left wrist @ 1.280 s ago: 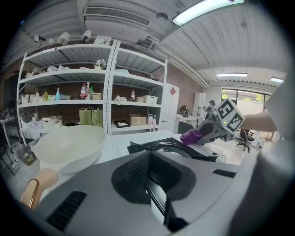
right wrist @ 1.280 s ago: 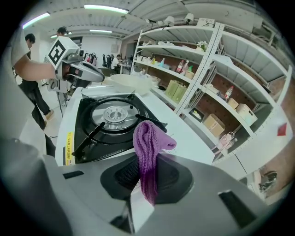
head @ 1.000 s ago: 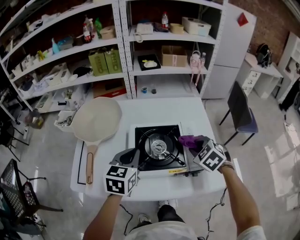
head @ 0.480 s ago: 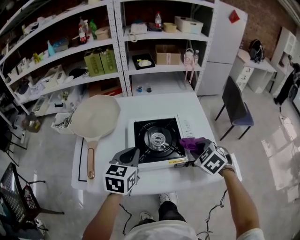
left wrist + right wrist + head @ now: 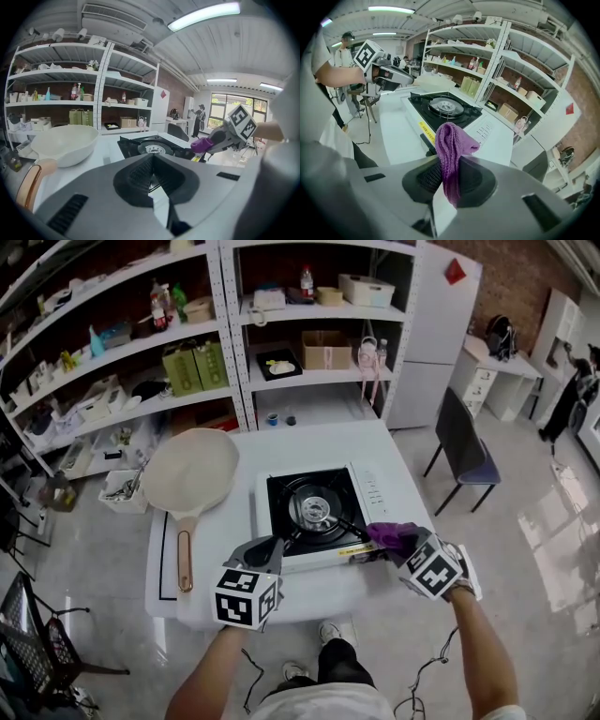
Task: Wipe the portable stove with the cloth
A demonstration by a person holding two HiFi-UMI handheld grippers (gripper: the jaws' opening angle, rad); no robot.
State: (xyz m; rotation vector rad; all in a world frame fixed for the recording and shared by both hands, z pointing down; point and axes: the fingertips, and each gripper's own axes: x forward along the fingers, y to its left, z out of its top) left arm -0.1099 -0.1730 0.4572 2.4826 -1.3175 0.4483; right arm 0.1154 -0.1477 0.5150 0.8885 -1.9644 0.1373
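The portable stove (image 5: 314, 514), black-topped with a round burner, sits in the middle of the white table (image 5: 309, 451). My right gripper (image 5: 401, 542) is shut on the purple cloth (image 5: 390, 534), which is at the stove's front right corner. In the right gripper view the cloth (image 5: 451, 145) stands bunched between the jaws of the right gripper (image 5: 447, 169), over the stove (image 5: 445, 108) and its front edge. My left gripper (image 5: 269, 554) is by the stove's front left corner. Its jaws are shut on nothing in the left gripper view (image 5: 153, 163), where the stove (image 5: 150, 146) lies ahead.
A cream frying pan (image 5: 190, 474) with a wooden handle lies left of the stove, and it also shows in the left gripper view (image 5: 63, 143). Loaded shelves (image 5: 281, 352) stand behind the table. A dark chair (image 5: 461, 454) is at the right.
The right gripper has drawn the cloth from the stove's right side toward its front right corner. The left gripper has stayed at the front left corner.
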